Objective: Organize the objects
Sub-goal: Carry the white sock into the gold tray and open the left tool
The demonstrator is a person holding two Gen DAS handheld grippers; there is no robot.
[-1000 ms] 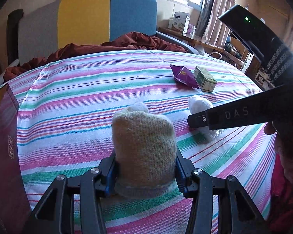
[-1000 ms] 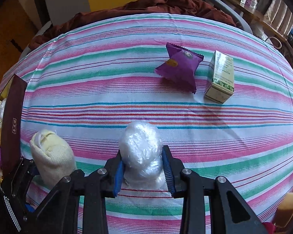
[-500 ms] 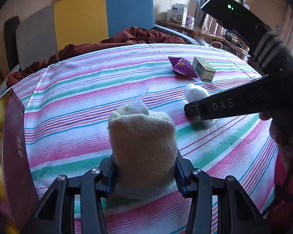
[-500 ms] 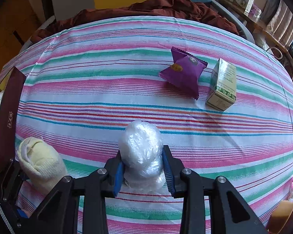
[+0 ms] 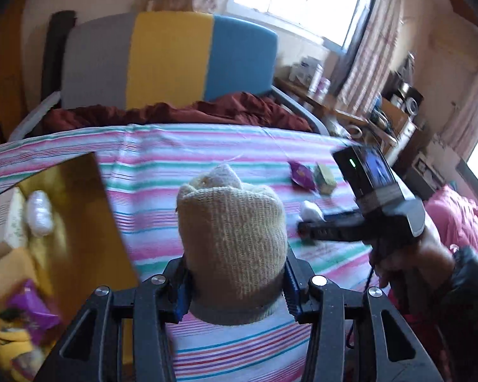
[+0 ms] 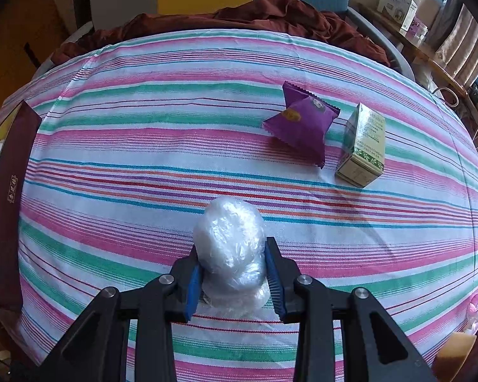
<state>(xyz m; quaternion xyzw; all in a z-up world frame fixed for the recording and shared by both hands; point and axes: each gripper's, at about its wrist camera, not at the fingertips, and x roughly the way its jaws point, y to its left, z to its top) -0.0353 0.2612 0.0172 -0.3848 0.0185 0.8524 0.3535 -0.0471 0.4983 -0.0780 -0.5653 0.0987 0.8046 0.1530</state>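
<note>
My left gripper (image 5: 235, 283) is shut on a beige knitted sock roll (image 5: 232, 232), held up above the striped tablecloth (image 5: 207, 159). My right gripper (image 6: 235, 273) is shut on a clear crumpled plastic bundle (image 6: 229, 238) that rests low on the cloth; from the left wrist view it shows as a black tool (image 5: 306, 230) in a person's hand. A purple snack packet (image 6: 302, 127) and a small green-and-white carton (image 6: 363, 146) lie side by side at the far right of the table.
An open dark-red box with a gold inside (image 5: 70, 207) sits at the table's left edge (image 6: 9, 191), holding a white plastic bundle (image 5: 39, 213), a purple packet (image 5: 32, 312) and other items. A brown blanket (image 6: 271, 16) and a colour-block chair stand behind.
My left gripper has lifted the sock roll off the cloth and swung left, bringing the open box into view. The right gripper has stayed put on the plastic bundle.
</note>
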